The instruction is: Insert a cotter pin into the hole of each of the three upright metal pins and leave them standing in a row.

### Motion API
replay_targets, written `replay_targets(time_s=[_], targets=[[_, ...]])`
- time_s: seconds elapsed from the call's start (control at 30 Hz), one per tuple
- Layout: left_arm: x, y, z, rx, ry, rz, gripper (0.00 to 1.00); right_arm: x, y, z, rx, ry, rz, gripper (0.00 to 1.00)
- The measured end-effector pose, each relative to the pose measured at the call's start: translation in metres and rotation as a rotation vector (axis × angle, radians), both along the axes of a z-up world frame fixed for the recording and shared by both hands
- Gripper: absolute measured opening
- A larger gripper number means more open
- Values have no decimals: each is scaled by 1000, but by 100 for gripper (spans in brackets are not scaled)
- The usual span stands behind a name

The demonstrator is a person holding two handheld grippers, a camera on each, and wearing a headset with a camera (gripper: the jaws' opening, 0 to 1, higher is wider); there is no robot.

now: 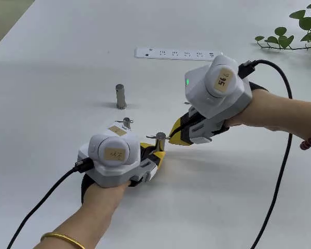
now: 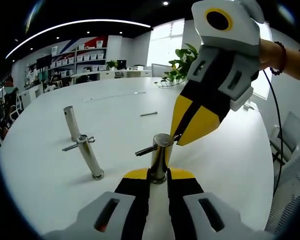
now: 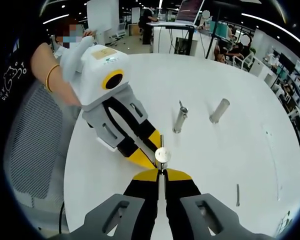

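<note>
- My left gripper (image 1: 156, 154) is clenched low on the near pin (image 1: 160, 140), holding it upright on the white table (image 1: 67, 62)
- My right gripper (image 1: 174, 137) comes in from my right, and its yellow tips meet the head of the near pin
- Its jaws are pinched together on the end of a cotter pin (image 1: 151, 137)
- That cotter pin lies crosswise through the hole near the top of the near pin, and its free end pokes out on the side away from the right gripper
- The middle pin (image 1: 126, 123) stands just beyond my left gripper, with a second cotter pin (image 2: 69, 147) through its top
- The far pin (image 1: 120, 97) stands upright farther back, apart from the middle pin
- A spare cotter pin (image 2: 149, 114) lies flat on the table, well apart from all three pins
- A white power strip (image 1: 177, 53) lies along the far side of the table, and the leaves of a plant (image 1: 300, 31) reach in at the far right corner
</note>
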State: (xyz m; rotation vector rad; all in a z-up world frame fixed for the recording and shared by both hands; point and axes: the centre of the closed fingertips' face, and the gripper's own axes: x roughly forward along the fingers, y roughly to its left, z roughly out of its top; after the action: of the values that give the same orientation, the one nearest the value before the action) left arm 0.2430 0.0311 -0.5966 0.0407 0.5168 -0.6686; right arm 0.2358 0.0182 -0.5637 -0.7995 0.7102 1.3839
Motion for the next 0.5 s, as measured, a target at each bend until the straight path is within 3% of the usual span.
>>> replay_targets(time_s=[0.5], targets=[[0, 0, 0, -2, 2, 1, 10, -3, 6, 2, -4, -9, 16, 0]])
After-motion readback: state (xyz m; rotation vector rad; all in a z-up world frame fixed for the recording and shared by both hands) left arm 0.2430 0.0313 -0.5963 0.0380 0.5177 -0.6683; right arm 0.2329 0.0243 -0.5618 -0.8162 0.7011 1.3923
